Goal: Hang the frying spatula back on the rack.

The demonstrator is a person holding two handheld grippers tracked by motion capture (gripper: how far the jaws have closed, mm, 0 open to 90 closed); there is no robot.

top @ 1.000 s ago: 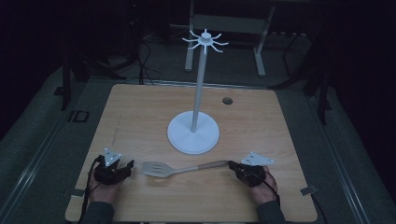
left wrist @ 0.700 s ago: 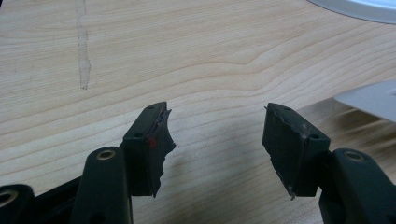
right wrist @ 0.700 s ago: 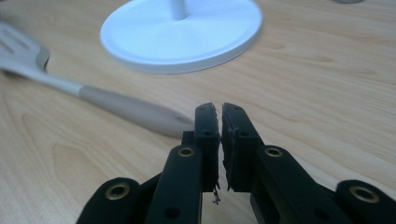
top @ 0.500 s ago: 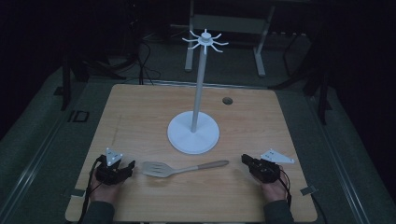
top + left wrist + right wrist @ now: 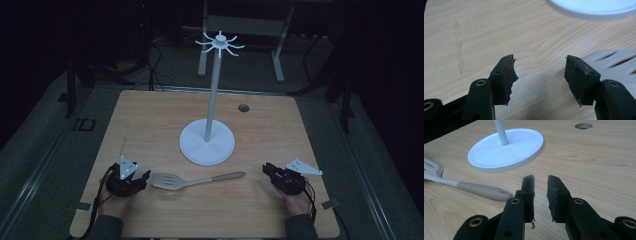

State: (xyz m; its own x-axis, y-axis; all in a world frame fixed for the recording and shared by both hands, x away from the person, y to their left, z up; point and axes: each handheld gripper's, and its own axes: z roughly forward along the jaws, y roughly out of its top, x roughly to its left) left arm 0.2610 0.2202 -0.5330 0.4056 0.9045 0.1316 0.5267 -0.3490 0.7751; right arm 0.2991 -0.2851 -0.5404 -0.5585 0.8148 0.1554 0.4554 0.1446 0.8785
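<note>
Spatula (image 5: pixel 195 180) flat on table (image 5: pixel 150 120), between both grippers.

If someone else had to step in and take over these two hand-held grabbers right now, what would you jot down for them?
Left gripper: jaws wide open, empty, right beside the slotted head of the spatula.
Right gripper: jaws slightly apart, empty, a little way off the handle's end.
Spatula: lying flat on the table, in front of the white hook stand.
Done: nothing picked up; the stand's hooks are bare.
Left: probably grasp the spatula and hang it on a hook by the hole in its handle.
</note>
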